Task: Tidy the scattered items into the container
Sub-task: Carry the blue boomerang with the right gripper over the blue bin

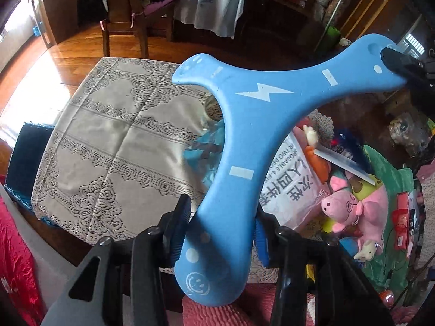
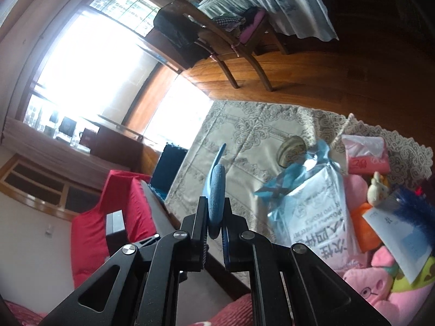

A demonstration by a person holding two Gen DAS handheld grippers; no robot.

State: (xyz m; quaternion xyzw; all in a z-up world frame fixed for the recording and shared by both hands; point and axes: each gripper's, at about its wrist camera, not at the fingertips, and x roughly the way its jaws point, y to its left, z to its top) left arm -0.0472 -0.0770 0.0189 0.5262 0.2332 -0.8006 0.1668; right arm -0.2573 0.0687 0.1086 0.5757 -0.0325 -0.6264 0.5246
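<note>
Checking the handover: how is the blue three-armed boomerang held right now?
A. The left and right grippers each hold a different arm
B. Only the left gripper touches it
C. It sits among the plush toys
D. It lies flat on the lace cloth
A: the boomerang has one arm between the left gripper's jaws, and the right gripper clamps another arm edge-on.

A wooden chair (image 1: 127, 24) with a purple cushion (image 2: 251, 28) stands on the polished wooden floor (image 1: 68, 54), just beside a table draped in a pale cloth (image 2: 274, 8). Dark garments hang over the chair back. Behind it a large window (image 2: 89, 59) glares white with daylight, its upper panes barred by a grille. Below the window runs a low wooden shelf carrying small dark boxes (image 2: 68, 127). A red fabric cover (image 2: 117, 212) lies over furniture at the near left. A dark blue mat (image 1: 25, 157) pokes out from under the lace cloth's edge
</note>
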